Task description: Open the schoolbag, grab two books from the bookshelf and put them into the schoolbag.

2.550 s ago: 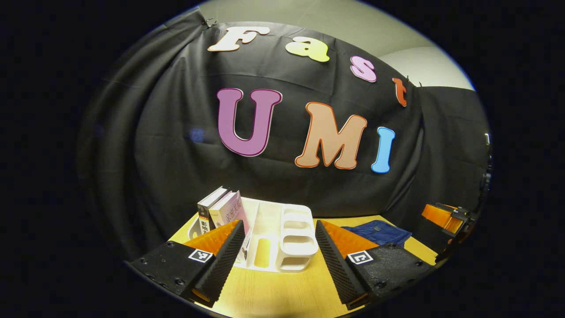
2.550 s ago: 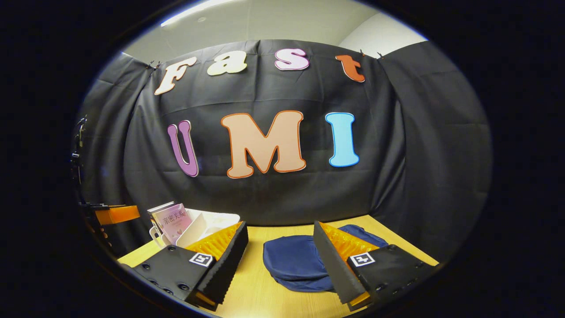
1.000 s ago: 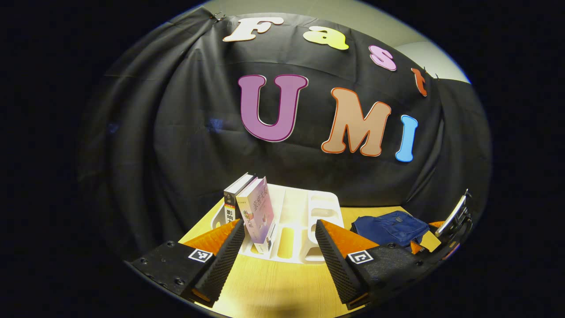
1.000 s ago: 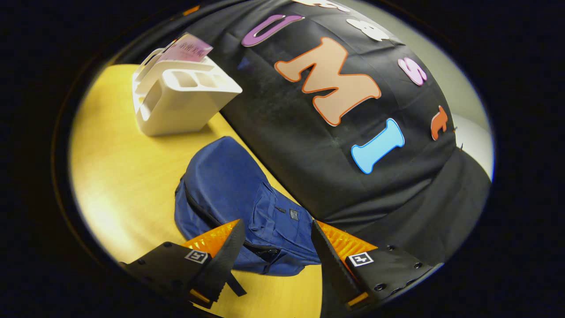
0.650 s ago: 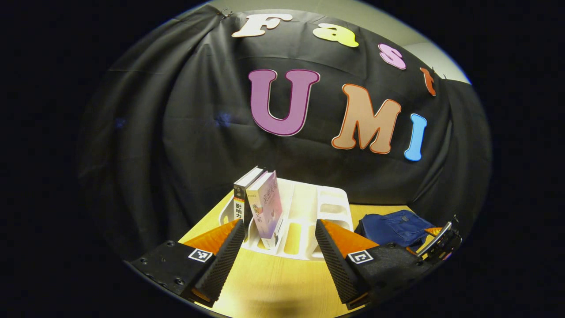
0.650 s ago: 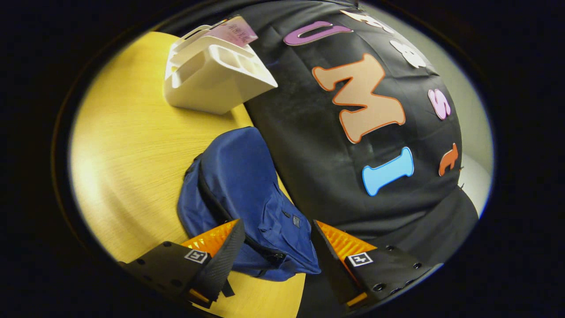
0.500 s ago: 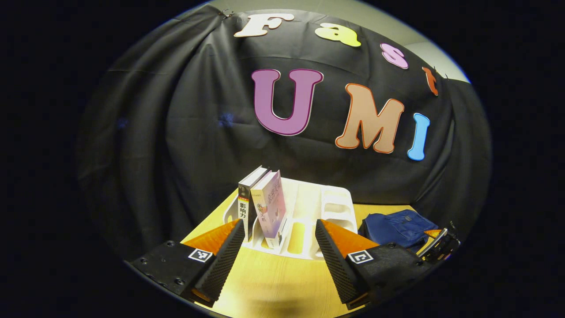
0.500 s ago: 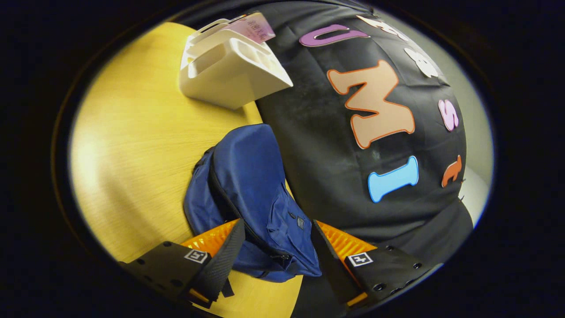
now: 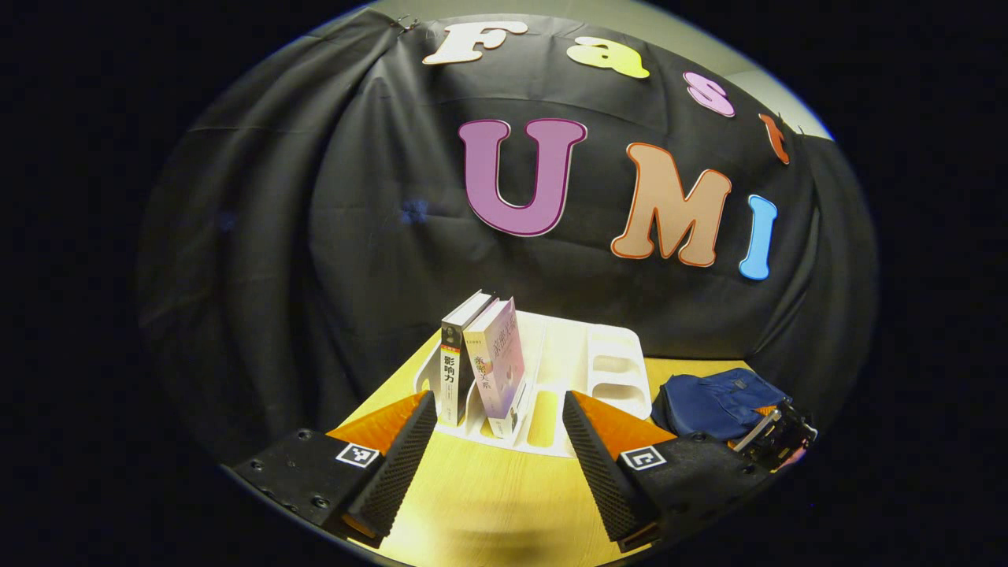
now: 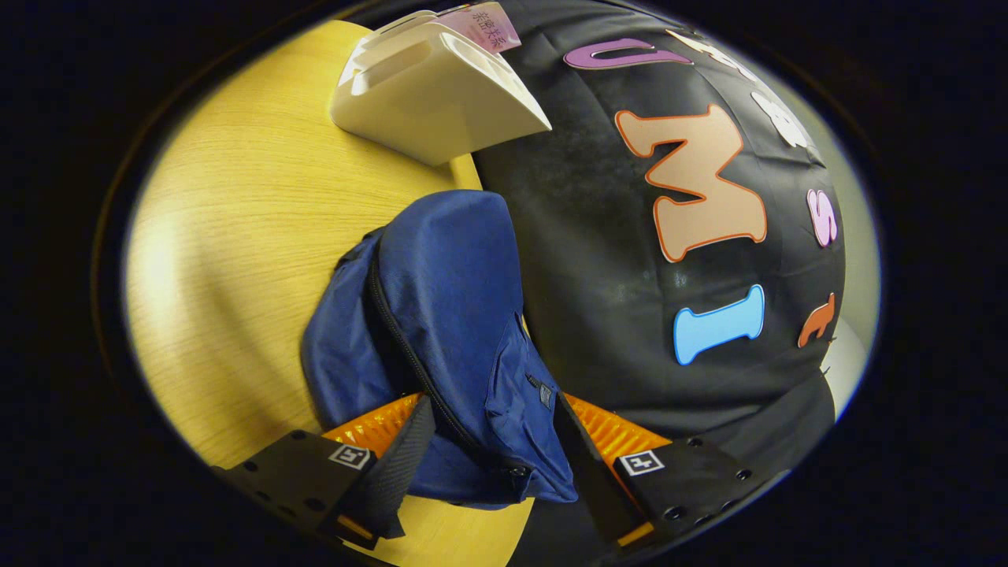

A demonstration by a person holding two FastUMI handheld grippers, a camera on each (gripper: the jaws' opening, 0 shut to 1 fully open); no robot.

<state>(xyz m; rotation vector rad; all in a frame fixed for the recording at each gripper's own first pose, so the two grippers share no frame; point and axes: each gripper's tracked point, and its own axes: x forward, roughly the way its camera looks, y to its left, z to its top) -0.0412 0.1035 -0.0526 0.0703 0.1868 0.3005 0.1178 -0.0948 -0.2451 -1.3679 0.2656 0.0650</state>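
Left gripper (image 9: 499, 449) spread wide and empty, poised low over the wooden worktop (image 9: 488, 504), aimed at the white bookshelf (image 9: 587, 370). Standing in the bookshelf's left-hand slots: two books, a dark-spined book (image 9: 455, 370) at the far left and a pink-covered book (image 9: 498, 367) touching its right side, both leaning slightly. To the right of the bookshelf, near it on the same worktop, the blue schoolbag (image 9: 717, 402) lying flat. Right gripper (image 9: 776, 431) seen from this side just beside the far right end of the schoolbag; contact with the bag not clear from here.

In the right gripper view, right gripper (image 10: 487, 457) released, fingers parted and straddling the near end of the schoolbag (image 10: 441, 315), one finger on either side of the dark zipper line (image 10: 409, 346) running along the bag. Zipper closed along the stretch that shows. Fabric bulging up between the fingers, but neither pad visibly pressing on it, so no grasp. Small front pocket with a little tag (image 10: 545, 394) next to the right-hand finger. Beyond the schoolbag's far end, close to it, the bookshelf (image 10: 441, 94) again, with the corner of the pink-covered book (image 10: 488, 17) sticking out above it. Bare wooden worktop (image 10: 228, 236) to the left of the schoolbag; black cloth wall (image 10: 614, 315) hanging to its right, right against the bag's edge.
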